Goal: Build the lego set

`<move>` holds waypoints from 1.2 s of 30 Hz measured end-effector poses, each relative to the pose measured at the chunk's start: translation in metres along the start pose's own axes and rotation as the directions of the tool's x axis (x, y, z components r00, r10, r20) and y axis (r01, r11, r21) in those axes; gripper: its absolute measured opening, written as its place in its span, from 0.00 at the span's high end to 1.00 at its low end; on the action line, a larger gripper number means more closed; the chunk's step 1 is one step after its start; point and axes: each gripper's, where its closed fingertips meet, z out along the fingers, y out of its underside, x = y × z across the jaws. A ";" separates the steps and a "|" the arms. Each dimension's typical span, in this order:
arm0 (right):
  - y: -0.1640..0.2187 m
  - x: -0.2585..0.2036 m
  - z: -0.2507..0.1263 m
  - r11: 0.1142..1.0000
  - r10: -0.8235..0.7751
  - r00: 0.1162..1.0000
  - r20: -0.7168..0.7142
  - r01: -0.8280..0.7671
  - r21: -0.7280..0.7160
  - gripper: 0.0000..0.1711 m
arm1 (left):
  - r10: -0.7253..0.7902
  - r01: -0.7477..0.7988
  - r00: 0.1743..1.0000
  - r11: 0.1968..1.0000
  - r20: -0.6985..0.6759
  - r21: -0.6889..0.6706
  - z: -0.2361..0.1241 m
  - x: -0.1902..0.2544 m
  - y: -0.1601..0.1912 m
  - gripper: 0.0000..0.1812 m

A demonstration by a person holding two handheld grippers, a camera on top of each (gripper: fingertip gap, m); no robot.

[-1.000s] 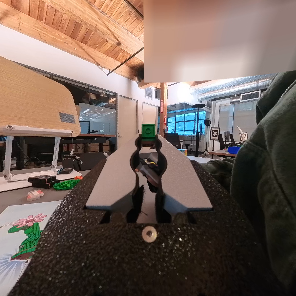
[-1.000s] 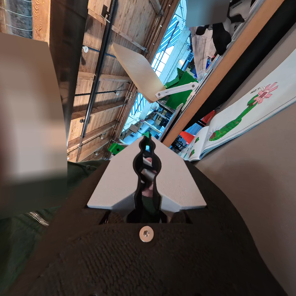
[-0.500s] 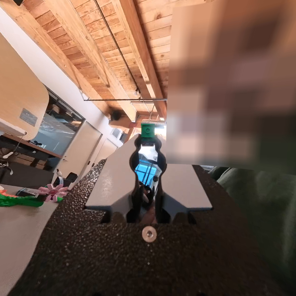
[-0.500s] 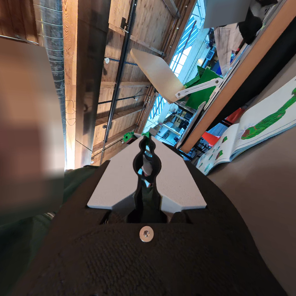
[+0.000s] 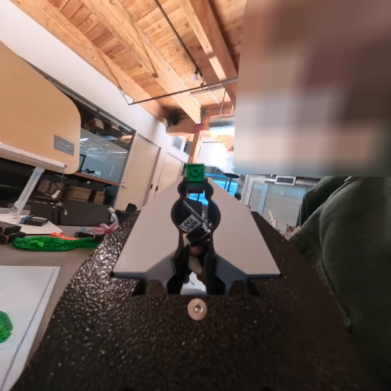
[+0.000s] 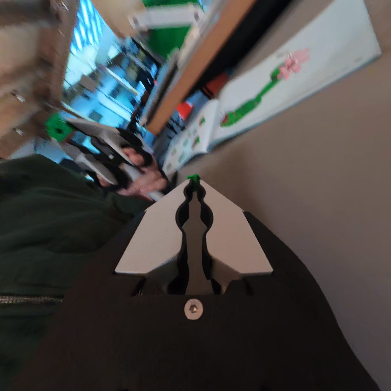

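Glossy plastic brick (image 5: 195,172); rough wooden ceiling (image 5: 135,42).

A small white sticker (image 5: 191,224) with black print is the only lettering sharp enough to read. It sits on a dark device seen through the gap between the left gripper's (image 5: 195,179) fingers. At far left, a grey plate (image 5: 63,145) on a tilted wooden panel (image 5: 31,105) bears print too small to read. The open booklet (image 6: 317,63), at right, is too blurred to read.
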 end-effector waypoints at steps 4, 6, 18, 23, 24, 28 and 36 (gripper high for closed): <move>0.015 0.019 -0.003 0.992 0.049 0.998 -0.046 -0.054 -0.115 0.99 | 0.056 -0.057 0.998 0.997 -0.008 -0.050 0.003 0.004 0.005 0.92; 0.018 0.024 -0.005 0.987 0.032 0.995 -0.092 -0.045 -0.152 0.99 | 0.068 -0.069 0.998 0.996 -0.014 -0.060 0.004 0.004 0.006 0.92; 0.037 0.038 -0.015 0.921 -0.078 0.967 -0.244 -0.024 -0.388 0.98 | 0.079 -0.083 0.995 0.993 -0.053 -0.079 0.011 0.008 0.010 0.92; 0.018 0.033 -0.025 0.941 -0.173 0.937 -0.305 0.065 -0.333 0.84 | 0.083 -0.086 0.996 0.992 -0.032 -0.093 0.010 0.005 0.011 0.93; 0.009 0.025 -0.025 0.945 -0.214 0.934 -0.287 0.123 -0.303 0.81 | 0.086 -0.088 0.996 0.991 -0.020 -0.103 0.010 0.003 0.013 0.93; -0.025 -0.054 -0.013 0.849 -0.527 0.849 -0.038 0.524 -0.061 0.81 | 0.085 -0.074 0.995 0.977 0.050 -0.198 0.010 -0.009 0.027 0.93; -0.028 -0.092 -0.002 0.301 -0.930 0.304 -0.208 0.952 0.049 0.76 | -0.068 0.105 0.987 0.959 0.146 -0.263 0.007 -0.022 0.044 0.93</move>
